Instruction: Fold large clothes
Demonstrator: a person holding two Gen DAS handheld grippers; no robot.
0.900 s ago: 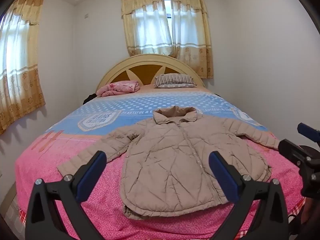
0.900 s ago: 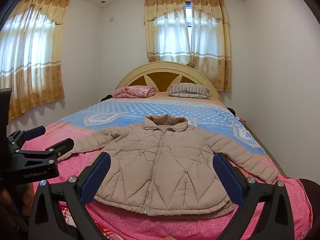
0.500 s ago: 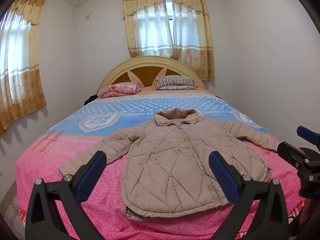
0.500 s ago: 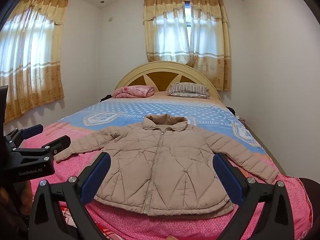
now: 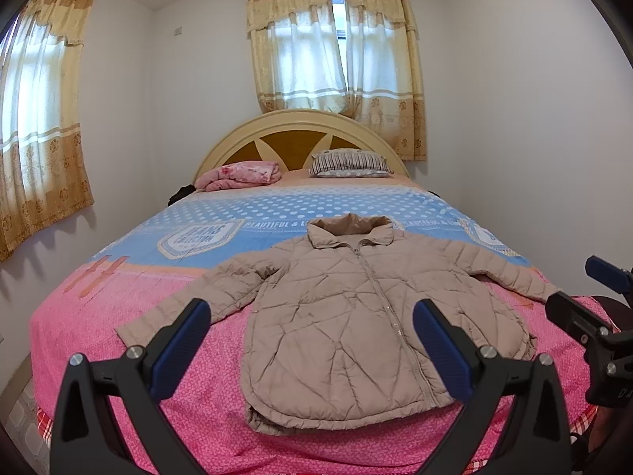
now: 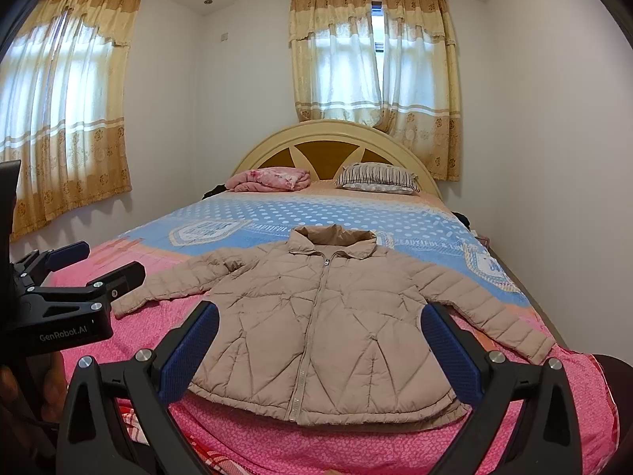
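The left gripper (image 5: 310, 350) is hovering at the foot of the bed with its blue-padded jaws spread wide and nothing between them. In its view the jacket (image 5: 356, 316) is lying ahead at 12 o'clock, not touching the pads. The right gripper (image 6: 320, 354) is doing the same — jaws wide, empty, held above the near hem. Each gripper is showing in the other's view: the right one at 3 o'clock in the left view, the left one at 9 o'clock in the right view, with fingers of a hand (image 6: 16, 392) wrapping its handle.

The jacket is a beige quilted one, lying flat and face up on the bed (image 5: 99, 316), zipped, collar toward the headboard (image 5: 300, 134), hem toward the grippers. Its sleeves are spreading out to 9 and 3 o'clock. It is resting mostly on the pink part of the cover — the collar is reaching onto the blue dotted part.

Farther off, at 12 o'clock, a striped pillow (image 5: 350, 162) and a folded pink blanket (image 5: 241, 174) are sitting by the headboard. Curtains (image 5: 336, 47) are hanging over the window behind.
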